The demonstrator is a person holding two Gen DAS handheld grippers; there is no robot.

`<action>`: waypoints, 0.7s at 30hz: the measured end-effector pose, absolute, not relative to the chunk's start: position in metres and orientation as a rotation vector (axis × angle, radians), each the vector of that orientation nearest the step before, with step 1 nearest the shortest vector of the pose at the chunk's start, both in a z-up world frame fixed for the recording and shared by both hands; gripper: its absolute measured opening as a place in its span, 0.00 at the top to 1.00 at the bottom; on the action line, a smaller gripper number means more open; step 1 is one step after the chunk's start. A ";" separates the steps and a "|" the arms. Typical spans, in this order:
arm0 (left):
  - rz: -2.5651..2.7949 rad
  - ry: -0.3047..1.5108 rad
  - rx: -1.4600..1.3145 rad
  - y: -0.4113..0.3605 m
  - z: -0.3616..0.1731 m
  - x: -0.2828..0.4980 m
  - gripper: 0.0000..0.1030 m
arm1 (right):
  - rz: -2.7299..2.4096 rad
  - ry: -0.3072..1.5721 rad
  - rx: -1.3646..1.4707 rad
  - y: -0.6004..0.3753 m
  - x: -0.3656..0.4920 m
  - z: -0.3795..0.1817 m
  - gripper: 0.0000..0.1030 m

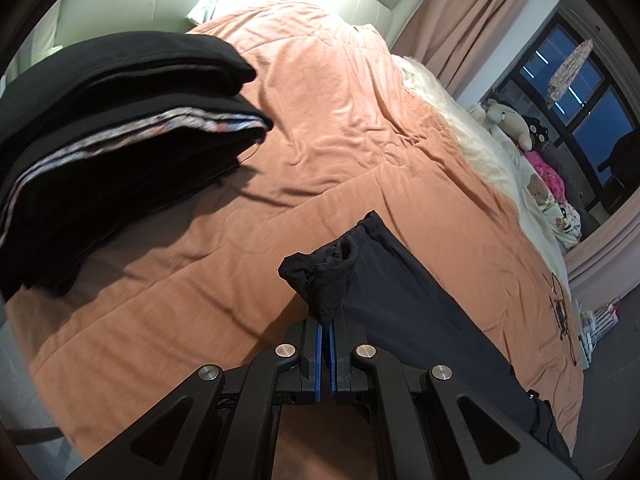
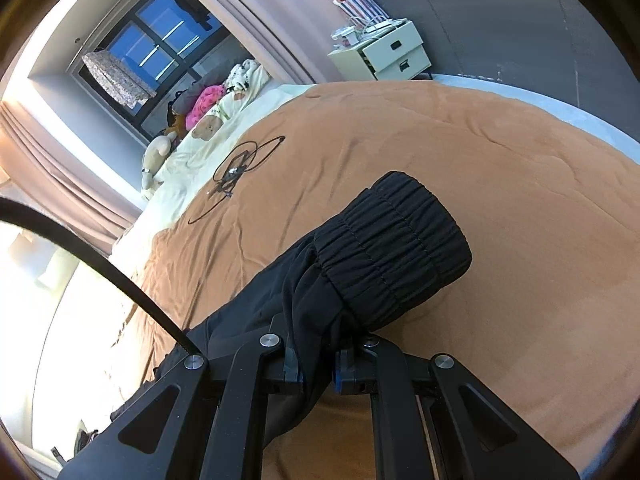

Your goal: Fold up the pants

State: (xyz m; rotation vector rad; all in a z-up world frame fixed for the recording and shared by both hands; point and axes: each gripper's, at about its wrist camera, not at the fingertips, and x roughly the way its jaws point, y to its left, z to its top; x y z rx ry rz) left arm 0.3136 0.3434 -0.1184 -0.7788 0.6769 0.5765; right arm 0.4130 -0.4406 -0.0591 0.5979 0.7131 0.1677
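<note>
Pants [image 1: 400, 300] hung above the bed [image 1: 320, 140] between my left tool [image 1: 327, 322], clamped on a cuff, and right tool [image 2: 316, 360], clamped beside the waistband [image 2: 392, 248], for folding.

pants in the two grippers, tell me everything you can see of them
The pants are black, soft matte fabric. The right gripper is shut on cloth just behind a ribbed, gathered elastic band, which sticks up off the bedspread. The left gripper is shut on a bunched end, near a small drawstring-like hem. Between them the cloth stretches over the orange bedspread. No pattern shows.
</note>
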 end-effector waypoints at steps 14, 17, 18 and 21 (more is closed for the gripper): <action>0.532 0.695 -0.823 0.326 -0.132 0.265 0.98 | 0.134 0.714 0.618 -0.470 0.358 -0.069 0.94; 0.533 0.703 -0.814 0.326 -0.136 0.264 0.98 | 0.128 0.716 0.609 -0.471 0.355 -0.072 0.94; 0.534 0.711 -0.811 0.326 -0.139 0.266 0.98 | 0.123 0.724 0.601 -0.470 0.358 -0.074 0.93; 0.537 0.762 -0.824 0.328 -0.157 0.274 0.97 | 0.098 0.753 0.614 -0.469 0.363 -0.084 0.86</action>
